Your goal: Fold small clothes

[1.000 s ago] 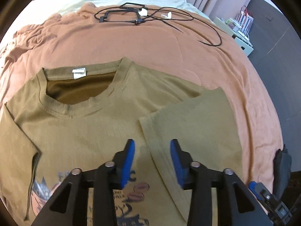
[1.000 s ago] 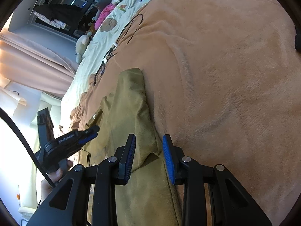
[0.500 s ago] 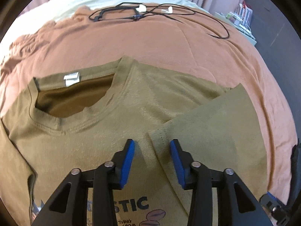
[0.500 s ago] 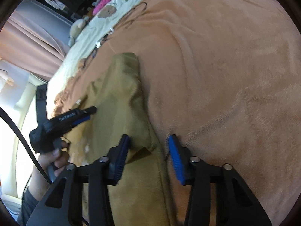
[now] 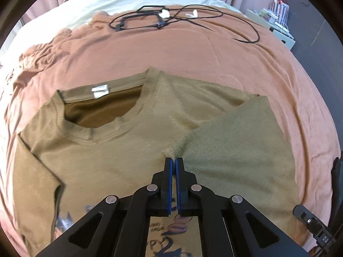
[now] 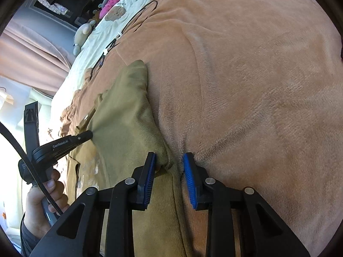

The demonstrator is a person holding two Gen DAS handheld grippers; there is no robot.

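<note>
T-shirt (image 5: pixel 120 150) lengthwise, collar away from jaws

My right gripper (image 6: pixel 169 167) points down at the olive T-shirt (image 6: pixel 126 115) on the peach blanket (image 6: pixel 246 75). Its jaws are closing around the shirt's folded edge, the left blue pad against the cloth, the right one apart from it. At left, my left gripper (image 6: pixel 90 134) pinches the shirt, held in my hand (image 6: pixel 42 203).

One T-shirt (image 5: pixel 120 150) is laid on one blanket (image 5: pixel 193 49). Two grippers (image 5: pixel 174 160) (image 6: pixel 169 162), one cable (image 5: pixel 193 17) and one hand (image 6: pixel 42 201) are counted.
</note>
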